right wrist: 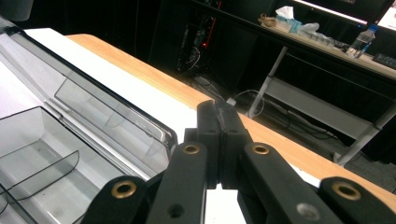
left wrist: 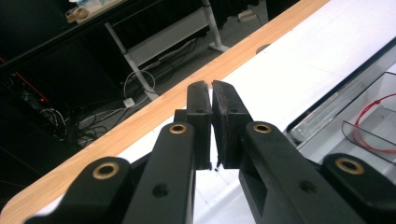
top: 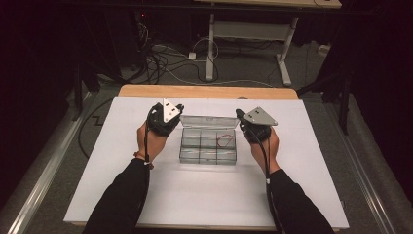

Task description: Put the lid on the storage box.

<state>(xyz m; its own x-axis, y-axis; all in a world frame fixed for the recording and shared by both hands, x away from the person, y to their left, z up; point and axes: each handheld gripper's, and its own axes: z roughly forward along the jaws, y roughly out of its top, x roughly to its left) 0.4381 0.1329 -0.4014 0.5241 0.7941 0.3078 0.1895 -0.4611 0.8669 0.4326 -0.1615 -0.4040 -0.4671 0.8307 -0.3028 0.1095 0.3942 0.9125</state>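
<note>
The clear plastic organizer box [top: 208, 145] is sitting in the middle of the white table cover [top: 204, 200], lid [top: 209, 121] thrown open and lying back on the far side. Everything is lining up around that box. The left gripper [top: 165, 118] is hovering just beside the box's far left corner, held up in the person's left hand [top: 155, 141], its grey three-cornered plate facing up. The right gripper [top: 252, 123] is mirroring it at the box's far right corner, gripped by the right hand [top: 265, 146].

In the left gripper view the left gripper [left wrist: 211, 86] is showing its jaws drawn together, pads [left wrist: 200, 100] nearly meeting with only a thin slit between them and nothing caught there. In the right gripper view the right gripper [right wrist: 218, 106] is showing its jaws pressed fully together, also holding nothing.

Inside the box, a thin red loop [top: 225, 141] is lying in the far right compartment; it is looking like a rubber band or a wire, though it is too small to say for sure. The left gripper view is picking it up too [left wrist: 373, 126], curling behind a clear divider. In the right gripper view the box's compartments [right wrist: 42, 154] are lying to the left of the closed jaws, the raised lid [right wrist: 112, 116] sloping away beyond them.
</note>
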